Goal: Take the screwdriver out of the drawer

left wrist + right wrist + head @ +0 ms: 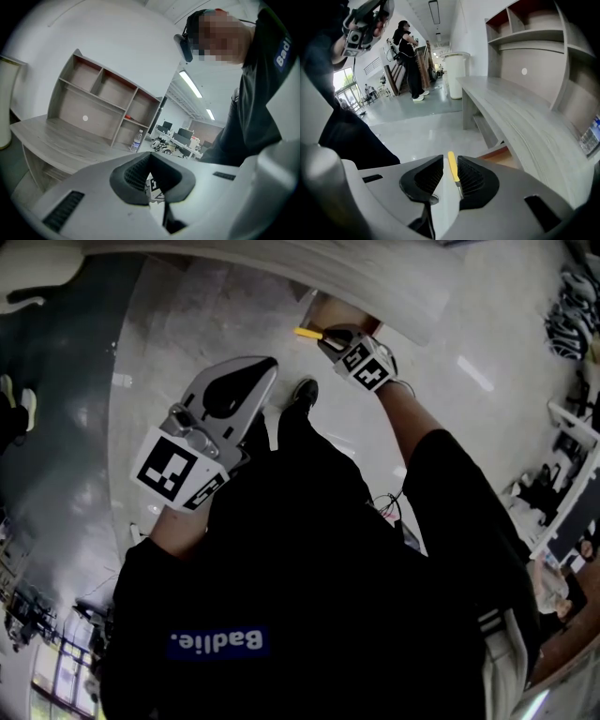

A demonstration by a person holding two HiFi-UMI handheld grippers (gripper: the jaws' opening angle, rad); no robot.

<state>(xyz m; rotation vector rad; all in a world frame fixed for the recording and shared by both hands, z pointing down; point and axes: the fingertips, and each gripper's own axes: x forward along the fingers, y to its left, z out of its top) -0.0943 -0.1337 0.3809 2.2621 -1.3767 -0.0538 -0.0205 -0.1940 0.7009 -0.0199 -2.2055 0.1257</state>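
One-handed work: spreads right claw [450, 160] around the screwdriver [452, 169] beside the open drawer [506, 157], not yet squeezing, ready to pinch; holds left claw [150, 157] pressed together, empty, aside.

Smooth plastic screwdriver [452, 168], matt wood-grain desk [520, 117], glossy floor [422, 129].
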